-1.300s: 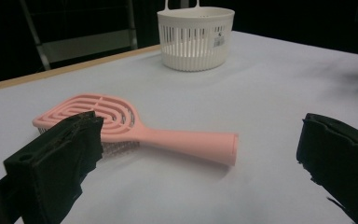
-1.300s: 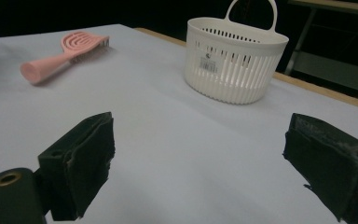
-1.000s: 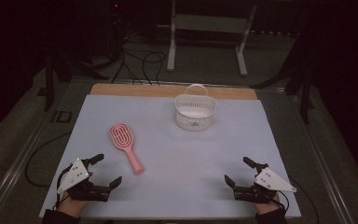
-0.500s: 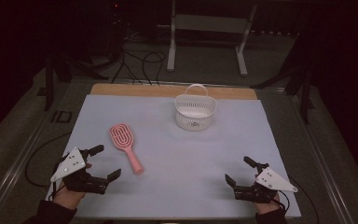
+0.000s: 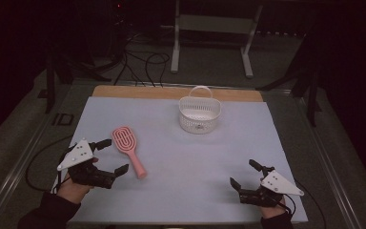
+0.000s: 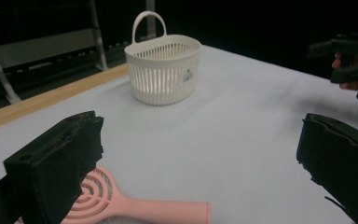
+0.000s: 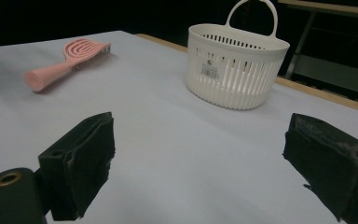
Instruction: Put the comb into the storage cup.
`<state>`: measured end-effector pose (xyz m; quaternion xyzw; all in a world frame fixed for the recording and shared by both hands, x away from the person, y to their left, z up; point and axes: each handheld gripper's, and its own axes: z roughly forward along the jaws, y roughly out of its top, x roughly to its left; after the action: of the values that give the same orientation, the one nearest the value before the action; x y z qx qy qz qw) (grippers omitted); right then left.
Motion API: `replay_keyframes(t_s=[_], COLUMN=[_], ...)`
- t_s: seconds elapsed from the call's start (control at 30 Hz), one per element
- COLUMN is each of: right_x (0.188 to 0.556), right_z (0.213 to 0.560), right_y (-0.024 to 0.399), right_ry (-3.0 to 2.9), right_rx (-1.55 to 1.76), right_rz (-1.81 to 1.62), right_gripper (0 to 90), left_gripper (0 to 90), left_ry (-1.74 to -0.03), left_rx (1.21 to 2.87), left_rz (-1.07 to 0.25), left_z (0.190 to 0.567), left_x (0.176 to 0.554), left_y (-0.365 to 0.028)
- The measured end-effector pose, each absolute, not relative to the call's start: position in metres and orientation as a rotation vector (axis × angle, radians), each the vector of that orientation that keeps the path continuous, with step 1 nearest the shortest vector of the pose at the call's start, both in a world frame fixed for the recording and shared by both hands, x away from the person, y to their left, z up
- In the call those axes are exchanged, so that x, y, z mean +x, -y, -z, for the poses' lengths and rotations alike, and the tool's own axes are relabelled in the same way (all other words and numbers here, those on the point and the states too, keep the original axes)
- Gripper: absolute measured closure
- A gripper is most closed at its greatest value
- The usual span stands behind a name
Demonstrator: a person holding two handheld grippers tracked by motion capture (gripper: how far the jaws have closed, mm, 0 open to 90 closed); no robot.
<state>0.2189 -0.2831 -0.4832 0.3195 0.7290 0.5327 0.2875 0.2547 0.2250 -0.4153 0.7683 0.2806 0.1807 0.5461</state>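
Note:
A pink hairbrush (image 5: 129, 149) lies flat on the pale table cover (image 5: 171, 200), left of centre, handle toward the front. It shows low between the jaws in the left gripper view (image 6: 135, 207) and far left in the right gripper view (image 7: 67, 63). A white slatted basket (image 5: 199, 113) with a handle stands at the back middle (image 6: 164, 67) (image 7: 236, 63). My left gripper (image 5: 113, 156) is open, raised just left of the brush handle, holding nothing. My right gripper (image 5: 244, 173) rests open near the front right edge, empty.
A wooden strip (image 5: 171, 92) runs along the table's far edge. Beyond it stand a metal frame (image 5: 212, 24) and loose cables (image 5: 143, 67) on a dark floor. The other hand's gripper (image 6: 352, 60) shows far right in the left gripper view.
My left gripper has lifted and moved forward and right, toward the hairbrush. The right gripper, brush and basket have stayed put.

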Motion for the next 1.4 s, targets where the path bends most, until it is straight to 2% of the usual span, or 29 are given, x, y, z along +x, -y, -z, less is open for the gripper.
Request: replay_keyframes(t_s=[0.67,1.0,1.4], right_x=[0.221,0.221,0.221], right_z=[0.484,0.485,0.485], right_y=[0.282,0.282,0.281], right_ry=[-1.951,-1.96,-1.959], right_rx=[0.861,0.869,0.859], right_rz=[-1.441,-1.442,-1.449], right_gripper=[8.5,8.5,8.5], left_gripper=[0.0,0.0,2.0], left_ry=[-0.69,-0.75,-0.781], left_rx=[1.896,1.972,2.049], left_rz=[-0.408,-0.333,-0.293], left_z=[0.396,0.416,0.435], left_x=[0.29,0.312,0.317], left_y=[-0.196,-0.177,-0.168])
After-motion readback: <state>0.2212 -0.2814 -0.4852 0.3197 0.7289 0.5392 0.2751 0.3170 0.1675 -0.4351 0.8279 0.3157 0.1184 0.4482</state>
